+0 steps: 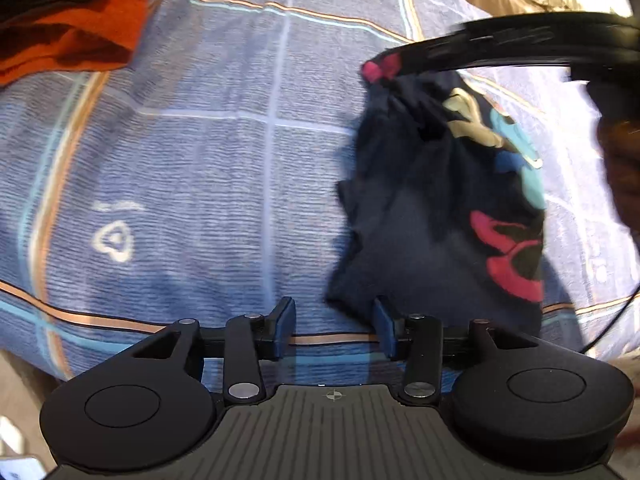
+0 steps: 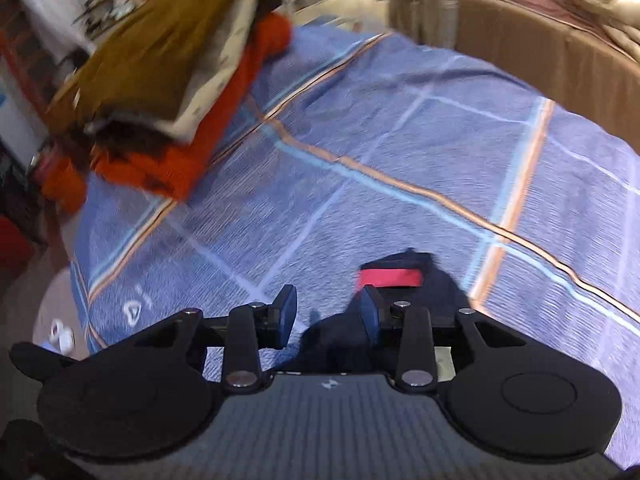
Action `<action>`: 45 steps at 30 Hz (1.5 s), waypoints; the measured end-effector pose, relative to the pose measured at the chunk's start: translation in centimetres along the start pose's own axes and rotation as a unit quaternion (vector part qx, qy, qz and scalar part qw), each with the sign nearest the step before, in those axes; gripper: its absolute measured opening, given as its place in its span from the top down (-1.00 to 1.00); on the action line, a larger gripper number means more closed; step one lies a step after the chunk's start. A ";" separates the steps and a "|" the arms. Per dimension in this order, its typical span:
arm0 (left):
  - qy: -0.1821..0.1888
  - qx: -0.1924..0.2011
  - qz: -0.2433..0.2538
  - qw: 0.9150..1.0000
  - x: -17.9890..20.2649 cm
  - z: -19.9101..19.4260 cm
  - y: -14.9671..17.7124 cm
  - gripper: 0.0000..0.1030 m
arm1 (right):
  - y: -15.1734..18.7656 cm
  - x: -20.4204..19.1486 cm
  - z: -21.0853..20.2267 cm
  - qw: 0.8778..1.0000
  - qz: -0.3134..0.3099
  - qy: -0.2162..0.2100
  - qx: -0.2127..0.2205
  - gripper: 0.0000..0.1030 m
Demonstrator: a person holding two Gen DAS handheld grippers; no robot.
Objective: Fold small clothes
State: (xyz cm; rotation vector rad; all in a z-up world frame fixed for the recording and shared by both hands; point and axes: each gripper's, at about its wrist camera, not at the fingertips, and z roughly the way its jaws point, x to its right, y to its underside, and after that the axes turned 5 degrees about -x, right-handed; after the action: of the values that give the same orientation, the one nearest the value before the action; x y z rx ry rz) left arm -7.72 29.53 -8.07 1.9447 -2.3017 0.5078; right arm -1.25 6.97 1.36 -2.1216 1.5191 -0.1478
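Left wrist view: dark printed garment [image 1: 440,208] hangs bunched at frame right, left gripper [image 1: 334,330] wide, empty; right gripper [image 2: 328,322] also wide; pinching the lower hem would help spread it flat.

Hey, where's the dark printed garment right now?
In the left wrist view, the dark printed garment hangs bunched at right over the blue plaid cover, beneath the right tongs, far from the orange folded pile.

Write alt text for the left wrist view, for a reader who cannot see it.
A dark navy garment with pink, teal and cream print lies bunched on a blue plaid bedspread, just ahead and right of the open left gripper. The blurred right gripper reaches over its far end, and folded orange clothes sit at the upper left.
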 end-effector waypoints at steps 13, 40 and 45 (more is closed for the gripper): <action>-0.126 0.072 0.015 0.989 -0.3 -4.7 -4.0 -1.00 | 9.0 14.3 -7.7 0.981 0.170 0.087 -0.028 -0.40; 0.060 0.044 0.097 0.993 6.5 8.2 -17.0 -1.00 | 12.0 19.6 2.8 0.892 0.406 -0.198 -0.011 -0.45; 0.051 0.056 0.078 0.994 5.1 6.6 -17.0 -1.00 | 11.0 19.5 3.5 0.891 0.406 -0.204 -0.019 -0.45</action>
State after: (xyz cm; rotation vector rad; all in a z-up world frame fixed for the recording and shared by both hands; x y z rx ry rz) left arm 8.78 20.42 -9.62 1.7468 -2.4200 0.7468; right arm -2.16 -12.09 -10.90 -1.2576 1.9789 0.5896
